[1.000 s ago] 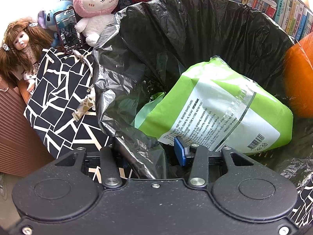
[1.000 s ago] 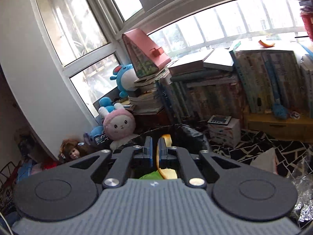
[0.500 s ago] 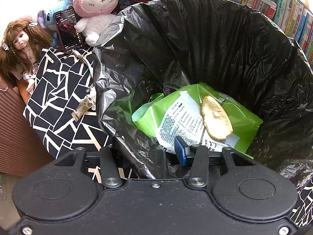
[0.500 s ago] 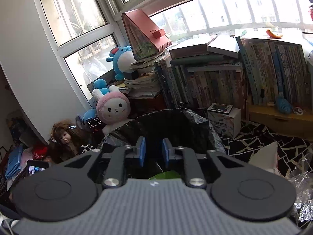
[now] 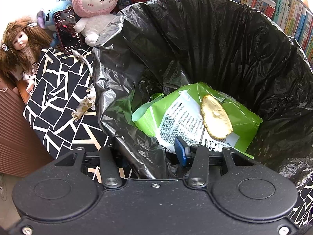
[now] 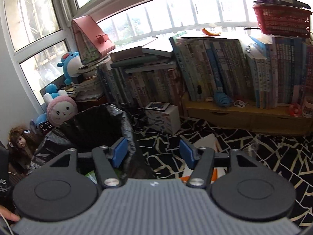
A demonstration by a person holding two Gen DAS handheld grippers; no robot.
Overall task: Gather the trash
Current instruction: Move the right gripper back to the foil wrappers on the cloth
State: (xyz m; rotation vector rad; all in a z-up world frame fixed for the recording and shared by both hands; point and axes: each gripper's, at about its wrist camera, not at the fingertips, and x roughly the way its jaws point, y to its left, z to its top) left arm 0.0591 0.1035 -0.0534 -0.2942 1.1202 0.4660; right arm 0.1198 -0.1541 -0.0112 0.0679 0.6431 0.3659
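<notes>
1. A cluttered room is shown, with rows of books [image 6: 225, 72] under a wide window [image 6: 156, 15] and a black cloth with white crackle lines [image 6: 244, 152] spread over the surface.
2. At the far left, a pink-and-white plush rabbit [image 5: 95, 5], a brown-haired doll [image 5: 19, 43] and a dark phone with a lit screen [image 5: 67, 30] are propped beside the bin.
3. A black plastic bin liner [image 5: 215, 45] is stretched open in the bin; its near rim is pinched between the left tool [image 5: 148, 156], whose jaws are part closed on the bunched plastic, probably to keep the mouth wide for dropping trash.
4. Inside the liner a crumpled green-and-white snack packet [image 5: 176, 121] lies, and a pale yellow peel slice [image 5: 216, 117] rests on top of it.
5. The right tool [image 6: 153, 152] is seen just right of the bin, its blue pads [image 6: 120, 151] wide apart; its jaws have just been opening and nothing is between them.
6. A small gold-patterned wrapper [image 5: 83, 106] lies on the cloth just left of the bin, and appears to be trash not yet collected.
</notes>
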